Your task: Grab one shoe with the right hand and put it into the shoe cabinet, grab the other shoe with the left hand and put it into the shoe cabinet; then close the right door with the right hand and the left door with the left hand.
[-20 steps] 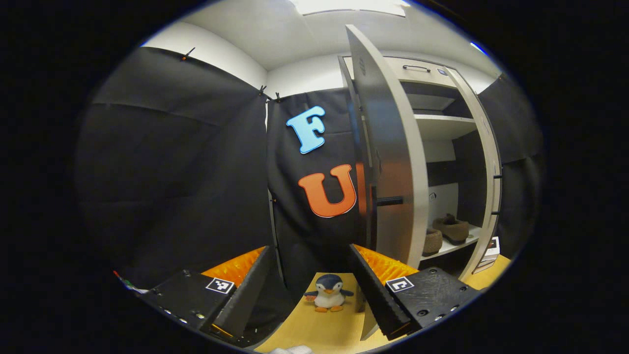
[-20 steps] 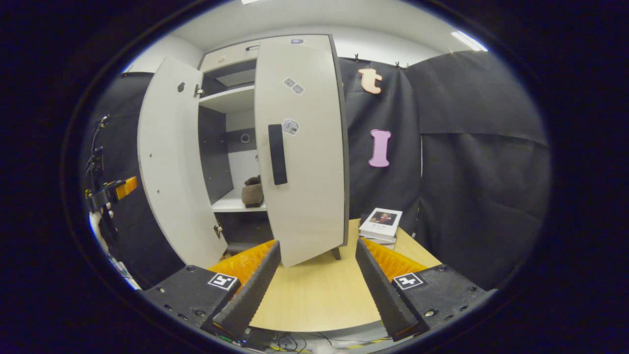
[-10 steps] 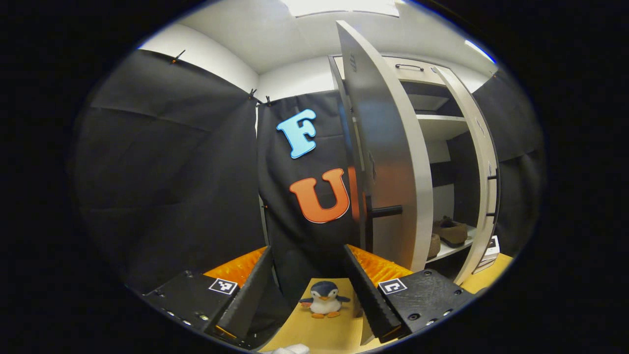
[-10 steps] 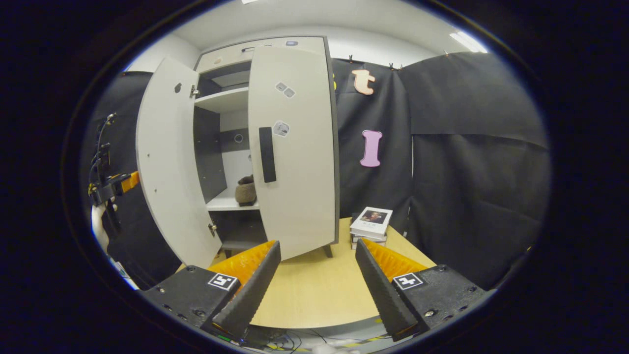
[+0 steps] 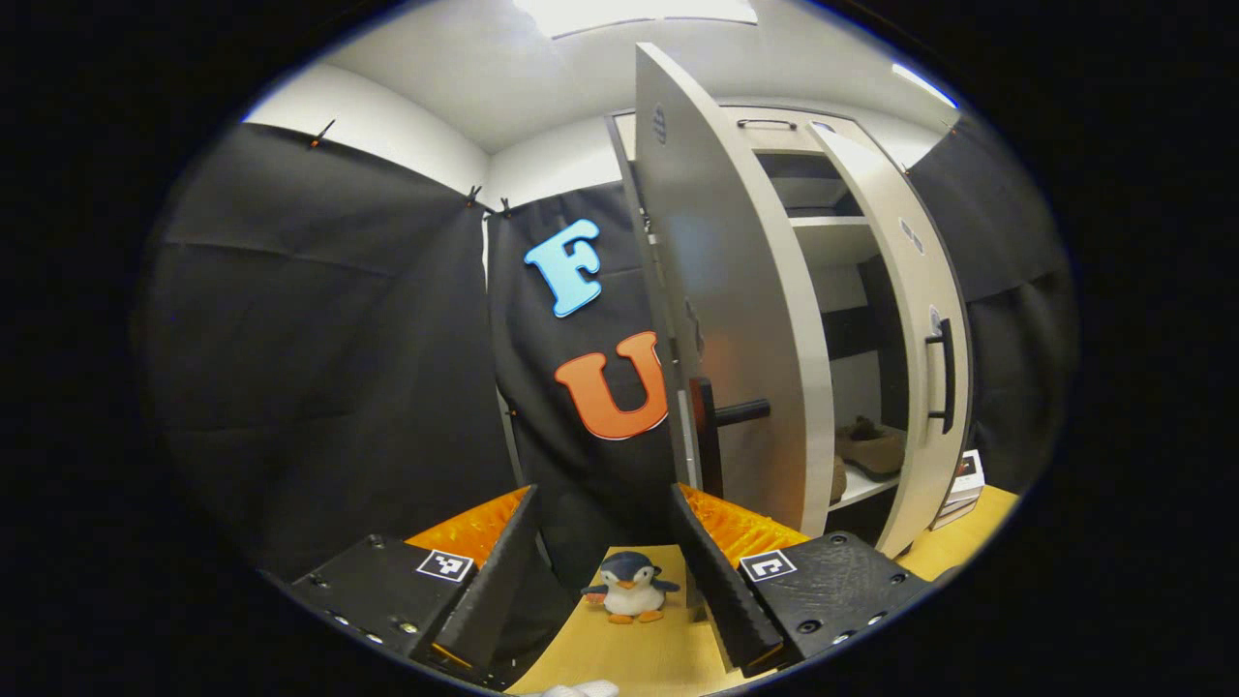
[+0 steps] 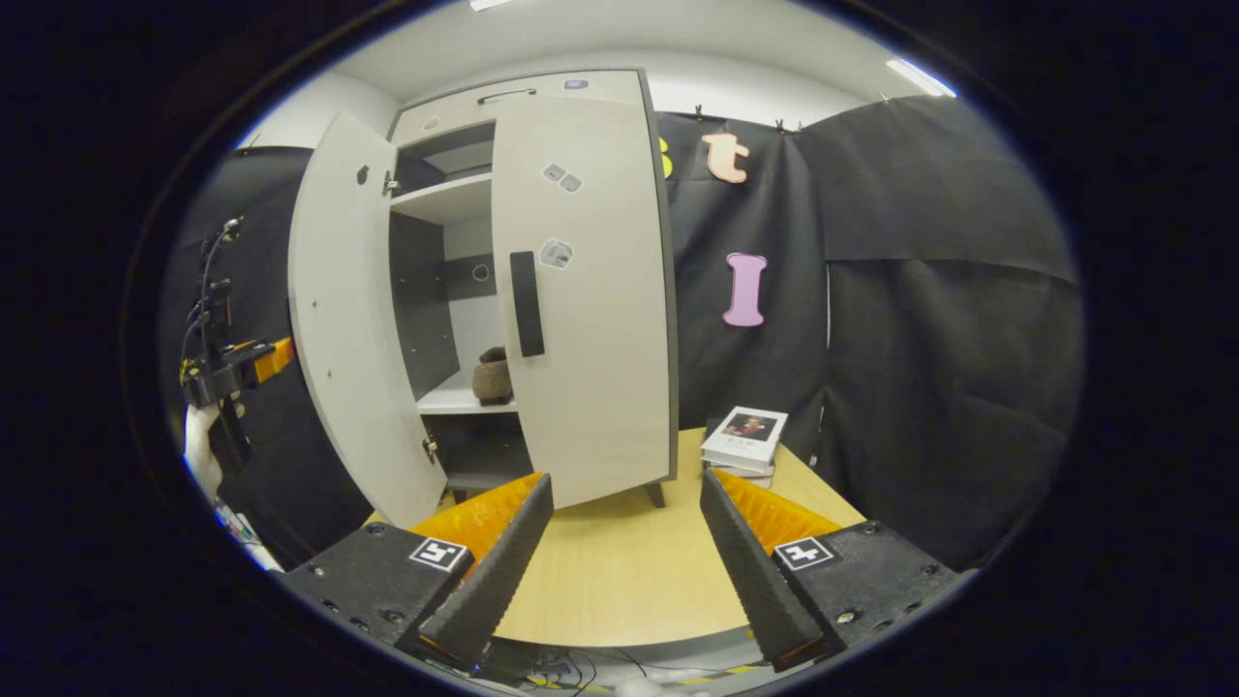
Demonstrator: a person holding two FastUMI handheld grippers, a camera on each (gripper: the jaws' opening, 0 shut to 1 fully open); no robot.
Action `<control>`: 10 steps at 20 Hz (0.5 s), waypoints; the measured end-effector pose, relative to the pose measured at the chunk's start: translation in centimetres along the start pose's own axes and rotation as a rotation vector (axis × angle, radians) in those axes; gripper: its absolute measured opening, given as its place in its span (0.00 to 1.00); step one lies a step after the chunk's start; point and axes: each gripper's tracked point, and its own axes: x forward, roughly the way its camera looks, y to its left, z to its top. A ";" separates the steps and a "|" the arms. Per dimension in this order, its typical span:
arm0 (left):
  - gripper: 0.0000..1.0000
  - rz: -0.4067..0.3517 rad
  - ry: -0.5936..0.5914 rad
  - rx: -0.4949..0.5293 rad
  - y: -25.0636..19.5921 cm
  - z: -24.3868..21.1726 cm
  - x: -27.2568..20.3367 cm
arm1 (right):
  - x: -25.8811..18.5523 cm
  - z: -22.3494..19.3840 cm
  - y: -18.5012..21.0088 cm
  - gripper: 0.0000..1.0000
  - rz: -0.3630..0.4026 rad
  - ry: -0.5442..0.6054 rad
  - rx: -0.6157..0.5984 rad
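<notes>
The left door (image 5: 736, 290) has swung a little further round, so closing it looks under way; the right door (image 6: 581, 290) is nearly shut. Two brown shoes (image 5: 871, 450) sit on the cabinet shelf. One toy penguin (image 5: 629, 588). Left gripper (image 5: 605, 571) and right gripper (image 6: 624, 561) both spread, empty.

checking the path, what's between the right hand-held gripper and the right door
Bare tabletop lies between the open right hand-held gripper and the right door, seen in the right gripper view.
</notes>
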 end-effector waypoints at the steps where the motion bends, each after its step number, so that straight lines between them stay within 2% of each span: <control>1: 0.84 -0.018 0.001 -0.011 -1.2 0.2 -0.1 | -0.1 0.2 -0.4 1.00 0.001 -0.001 0.003; 4: 0.85 -0.066 0.003 -0.050 -4.6 0.6 0.1 | -0.3 0.6 -2.0 1.00 -0.007 -0.007 0.002; 6: 0.86 -0.073 0.006 -0.053 -6.0 0.9 0.4 | -0.5 1.0 -2.7 1.00 -0.004 -0.011 0.008; 7: 0.89 -0.071 0.013 -0.061 -6.5 1.0 0.5 | -0.7 1.3 -3.1 1.00 -0.001 -0.015 0.009; 8: 0.98 -0.080 0.018 -0.079 -7.2 1.4 0.0 | -0.8 1.7 -3.4 1.00 0.000 -0.023 0.006; 10: 0.96 -0.082 0.021 -0.094 -8.0 1.5 0.1 | -1.0 2.5 -4.0 1.00 0.001 -0.039 -0.003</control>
